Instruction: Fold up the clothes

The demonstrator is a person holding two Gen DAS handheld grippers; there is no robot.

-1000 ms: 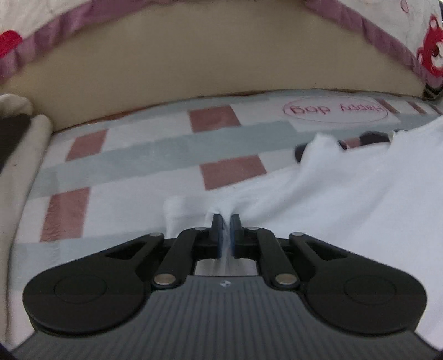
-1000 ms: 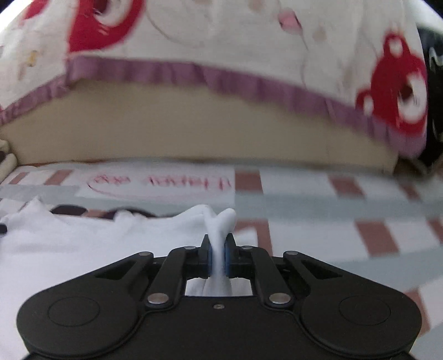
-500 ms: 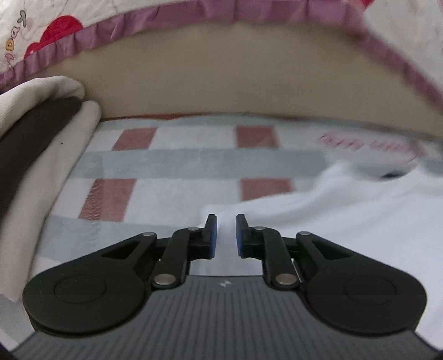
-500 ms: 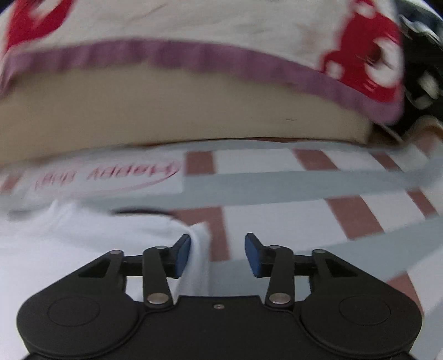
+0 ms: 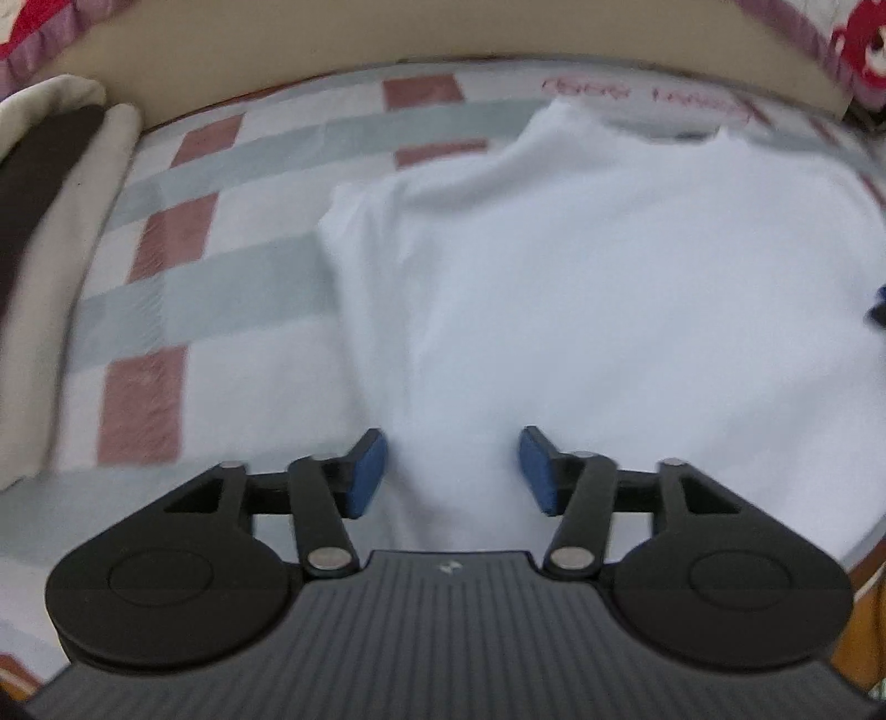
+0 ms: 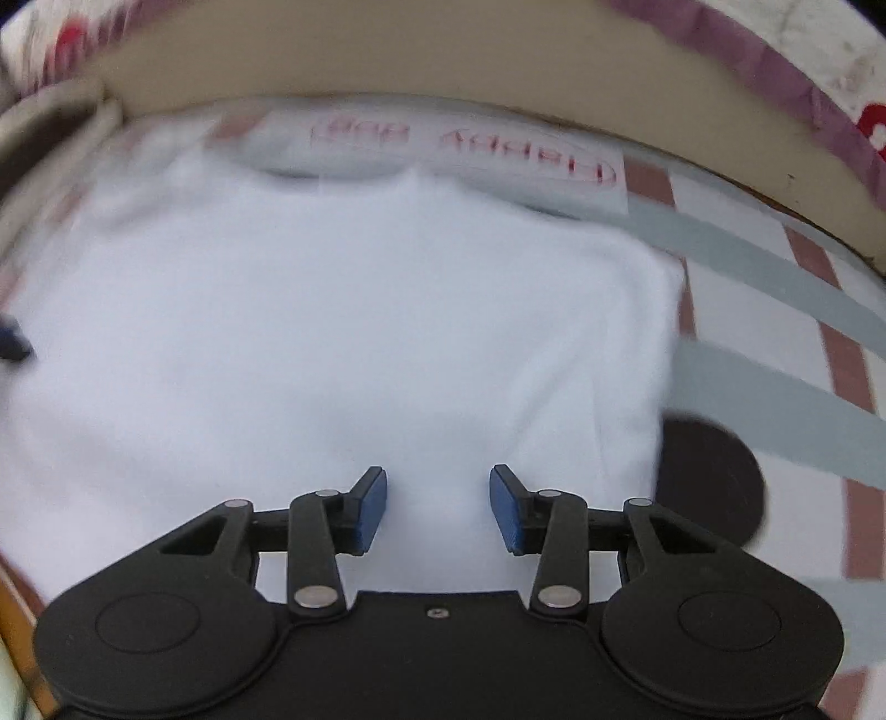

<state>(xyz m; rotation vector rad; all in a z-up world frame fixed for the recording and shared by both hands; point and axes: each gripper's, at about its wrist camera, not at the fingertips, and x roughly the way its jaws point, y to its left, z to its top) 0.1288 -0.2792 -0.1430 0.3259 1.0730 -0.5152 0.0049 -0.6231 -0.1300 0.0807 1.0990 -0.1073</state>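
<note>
A white garment (image 5: 609,277) lies spread flat on a checked blanket (image 5: 194,277), collar end towards the far side. My left gripper (image 5: 451,471) hovers over the garment's near left part. Its jaws are opening, and cloth lies below them but the pads press on nothing. In the right wrist view the same garment (image 6: 360,332) fills the middle. My right gripper (image 6: 437,507) stands open above its near right part, holding nothing. A blue-black fingertip of the other gripper peeks in at the edge of each view.
A folded beige and dark cloth pile (image 5: 55,221) sits at the left. A beige padded edge (image 5: 387,33) and a quilt with red bears (image 5: 864,44) bound the far side. A dark round patch (image 6: 709,482) lies beside the garment's right edge.
Both grippers were shut on pinches of white cloth and have let go and opened. Both have drawn back over the garment, which now lies flat.
</note>
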